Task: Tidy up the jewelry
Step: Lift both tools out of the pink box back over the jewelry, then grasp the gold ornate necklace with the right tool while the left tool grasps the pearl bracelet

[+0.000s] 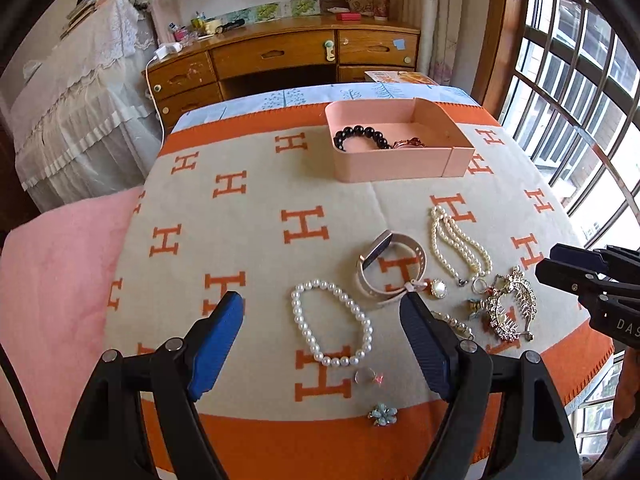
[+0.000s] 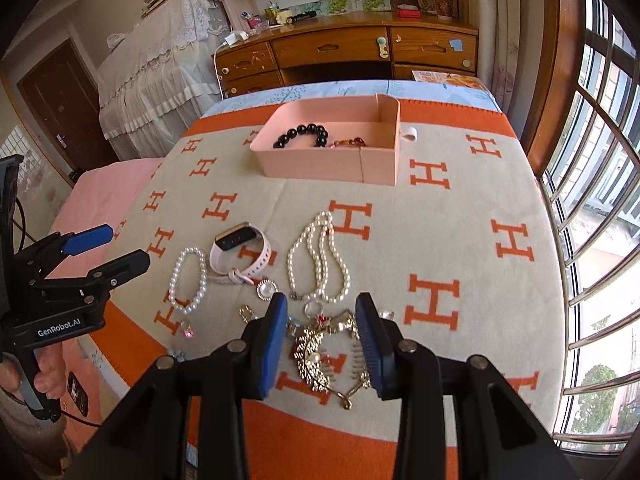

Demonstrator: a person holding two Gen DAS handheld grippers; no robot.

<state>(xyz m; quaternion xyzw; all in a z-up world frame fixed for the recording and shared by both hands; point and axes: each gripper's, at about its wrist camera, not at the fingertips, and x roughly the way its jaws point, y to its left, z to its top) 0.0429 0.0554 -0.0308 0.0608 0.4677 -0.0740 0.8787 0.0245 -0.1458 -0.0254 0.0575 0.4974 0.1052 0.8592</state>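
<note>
Pick-up step: left gripper [image 1: 320,316] hung released, jaws wide, with the pearl bracelet [image 1: 330,326] lying between its fingers; right gripper [image 2: 322,316] stood part-open over the gold hair comb [image 2: 320,354], apparently not pinching it. Pink box [image 2: 320,162] sat well ahead of both, already holding a black bead bracelet [image 2: 302,134]. Next move needed a drop and clench, then carry forward.

Bare blanket [image 2: 460,240] (right of jewelry [image 2: 320,264])

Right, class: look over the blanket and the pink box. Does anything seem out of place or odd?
Mainly the heap near the right gripper: the gold hair comb, rings and small charms lie piled together, hard to separate. The pink box holds only a black bead bracelet and one reddish piece.
</note>
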